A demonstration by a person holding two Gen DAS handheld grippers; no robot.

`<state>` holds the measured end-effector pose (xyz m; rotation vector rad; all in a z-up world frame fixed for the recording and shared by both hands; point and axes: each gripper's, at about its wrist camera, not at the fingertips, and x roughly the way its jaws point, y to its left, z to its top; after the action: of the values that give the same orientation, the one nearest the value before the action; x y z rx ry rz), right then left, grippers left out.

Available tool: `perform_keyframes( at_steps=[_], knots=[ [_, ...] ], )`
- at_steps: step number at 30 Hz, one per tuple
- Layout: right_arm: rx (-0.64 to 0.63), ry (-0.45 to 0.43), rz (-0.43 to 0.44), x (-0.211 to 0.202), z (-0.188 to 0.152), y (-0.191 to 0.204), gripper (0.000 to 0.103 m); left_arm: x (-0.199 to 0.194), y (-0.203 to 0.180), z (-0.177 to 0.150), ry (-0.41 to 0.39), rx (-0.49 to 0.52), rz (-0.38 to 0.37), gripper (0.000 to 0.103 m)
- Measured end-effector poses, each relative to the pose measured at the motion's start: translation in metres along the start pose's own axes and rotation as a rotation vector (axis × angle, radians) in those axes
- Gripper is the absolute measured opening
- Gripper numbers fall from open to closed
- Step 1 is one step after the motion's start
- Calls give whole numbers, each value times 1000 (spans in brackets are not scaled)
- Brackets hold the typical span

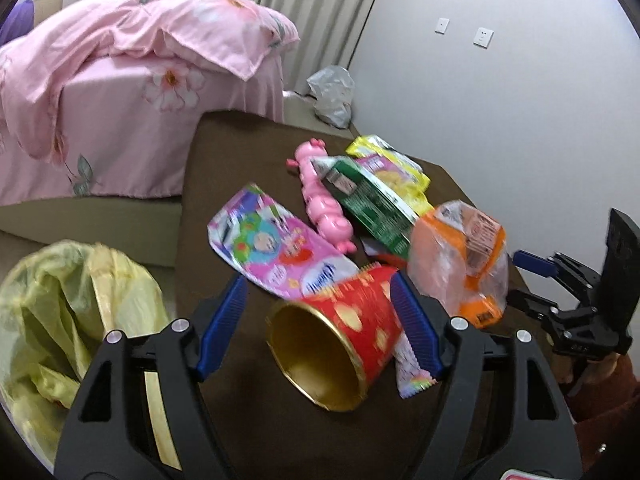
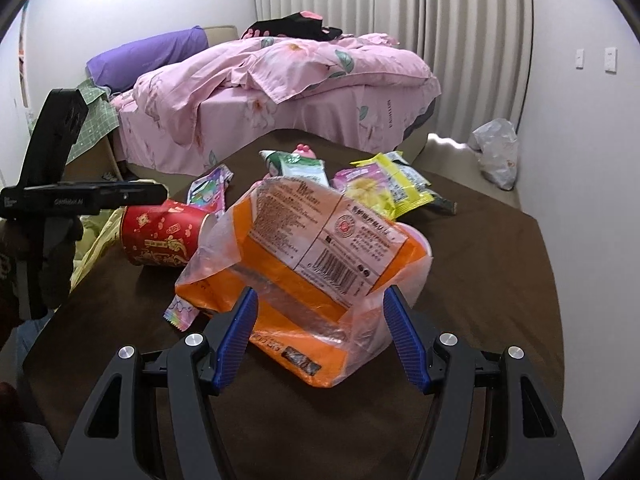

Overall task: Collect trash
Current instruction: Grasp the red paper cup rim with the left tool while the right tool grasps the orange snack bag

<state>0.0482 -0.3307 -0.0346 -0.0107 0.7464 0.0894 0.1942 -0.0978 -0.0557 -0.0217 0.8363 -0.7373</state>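
Note:
A red paper cup (image 1: 352, 320) with a gold inside lies on its side on the brown table (image 1: 240, 152). My left gripper (image 1: 318, 280) is open around it, and its left pad stands clear of the cup. An orange and clear plastic bag (image 2: 304, 240) lies crumpled between the fingers of my right gripper (image 2: 322, 292), which is open and wide. The red cup (image 2: 160, 236) lies just left of that bag. Further back lie a pink wrapper (image 1: 276, 248), a green packet (image 1: 372, 204) and a yellow packet (image 1: 392, 168). A small rainbow wrapper (image 2: 182, 314) lies by the bag.
A yellow-green bin bag (image 1: 68, 308) gapes open beside the table's left edge. A pink pig toy (image 1: 324, 200) lies among the packets. A bed with pink bedding (image 2: 280, 80) stands behind the table. A white plastic bag (image 2: 496, 152) sits on the floor by the wall.

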Motion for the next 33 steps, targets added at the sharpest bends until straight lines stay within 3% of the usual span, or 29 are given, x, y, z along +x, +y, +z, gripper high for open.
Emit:
perform_keyframes(
  at_steps=[4, 7, 13, 17, 20, 27, 33],
  knots=[
    [-18, 1, -7, 1, 1, 5, 62, -14, -6, -15, -8, -22, 36, 70],
    [-11, -10, -12, -1, 1, 5, 62, -26, -7, -26, -20, -76, 17, 69],
    [31, -26, -34, -4, 1, 1, 62, -20, -9, -32, -8, -150, -32, 41],
    [52, -45, -79, -9, 0, -8, 62, -11, -10, -28, -6, -201, -96, 15],
    [100, -46, -80, -8, -1, -23, 62, -18, -19, -25, -30, -185, -107, 8],
    [233, -27, -29, 7, -6, -53, 56, -37, -32, -29, -46, -138, -76, 6],
    [236, -8, 10, 25, -6, -47, 56, -44, -30, -32, -47, -149, -68, 6]
  ],
)
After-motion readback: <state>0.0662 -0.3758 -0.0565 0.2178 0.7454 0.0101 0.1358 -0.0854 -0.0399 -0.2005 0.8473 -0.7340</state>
